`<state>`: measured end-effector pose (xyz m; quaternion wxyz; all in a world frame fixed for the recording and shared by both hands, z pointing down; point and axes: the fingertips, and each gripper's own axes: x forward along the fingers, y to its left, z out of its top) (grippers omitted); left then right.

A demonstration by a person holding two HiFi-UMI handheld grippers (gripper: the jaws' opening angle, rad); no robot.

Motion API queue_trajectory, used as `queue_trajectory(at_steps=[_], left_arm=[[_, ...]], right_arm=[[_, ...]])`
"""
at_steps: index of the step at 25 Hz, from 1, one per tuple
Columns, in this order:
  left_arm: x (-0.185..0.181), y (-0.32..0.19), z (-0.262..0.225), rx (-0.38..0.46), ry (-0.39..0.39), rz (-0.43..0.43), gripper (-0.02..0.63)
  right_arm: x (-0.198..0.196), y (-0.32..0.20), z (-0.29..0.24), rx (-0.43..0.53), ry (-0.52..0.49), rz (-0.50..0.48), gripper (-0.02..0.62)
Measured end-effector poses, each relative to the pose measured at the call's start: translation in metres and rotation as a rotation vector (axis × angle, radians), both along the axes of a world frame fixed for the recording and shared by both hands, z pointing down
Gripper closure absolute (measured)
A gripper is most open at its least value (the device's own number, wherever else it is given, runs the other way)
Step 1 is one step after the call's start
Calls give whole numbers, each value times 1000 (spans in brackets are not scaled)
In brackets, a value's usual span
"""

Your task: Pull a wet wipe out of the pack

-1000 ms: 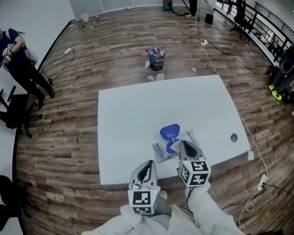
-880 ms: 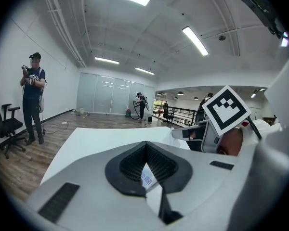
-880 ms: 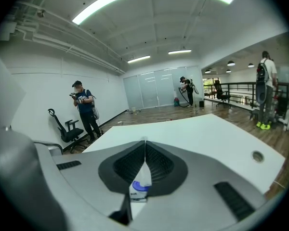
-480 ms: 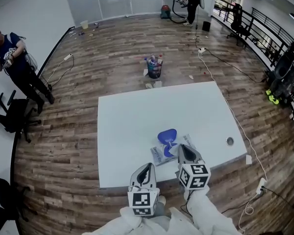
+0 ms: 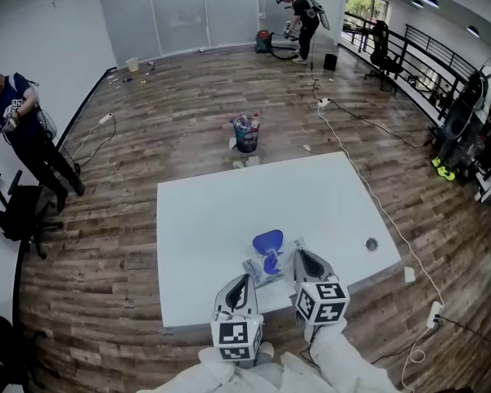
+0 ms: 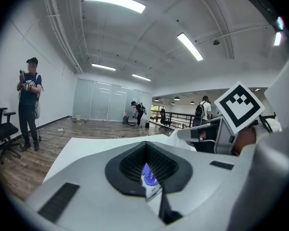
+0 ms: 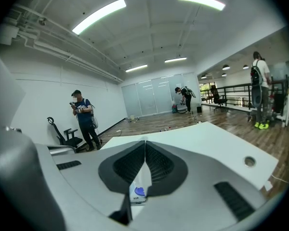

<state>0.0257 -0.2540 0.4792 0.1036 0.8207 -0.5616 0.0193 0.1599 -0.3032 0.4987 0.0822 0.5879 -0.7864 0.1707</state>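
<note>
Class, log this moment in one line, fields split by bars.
wet wipe pack: on table, blue lid open | left claw: shut, by pack | right claw: shut, by pack

Left tool [image 5: 245, 278], right tool [image 5: 299, 254], jaws together

The pack [image 5: 264, 267] on the bench [image 5: 204, 211], near its front edge; my left hand-held gripper [image 5: 243, 279] before it, my right hand-held gripper [image 5: 299, 253] just right of it; a bucket [image 5: 246, 135] on the floor [image 5: 147, 129] behind the bench.

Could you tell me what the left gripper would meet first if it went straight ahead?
Most likely the wet wipe pack: the left gripper points straight at it, though depth is unclear.
</note>
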Motion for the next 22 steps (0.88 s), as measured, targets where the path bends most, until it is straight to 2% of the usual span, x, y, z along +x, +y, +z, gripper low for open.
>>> queue_trajectory(at_steps=[10, 13, 22], left_arm=[[30, -6, -15, 38, 5, 78, 606], [37, -6, -15, 28, 20, 100, 606], [39, -12, -13, 31, 7, 119, 606]], right_arm=[[29, 23, -15, 28, -21, 67, 581], [38, 31, -13, 24, -26, 95, 581], [63, 54, 5, 8, -44, 196, 581]])
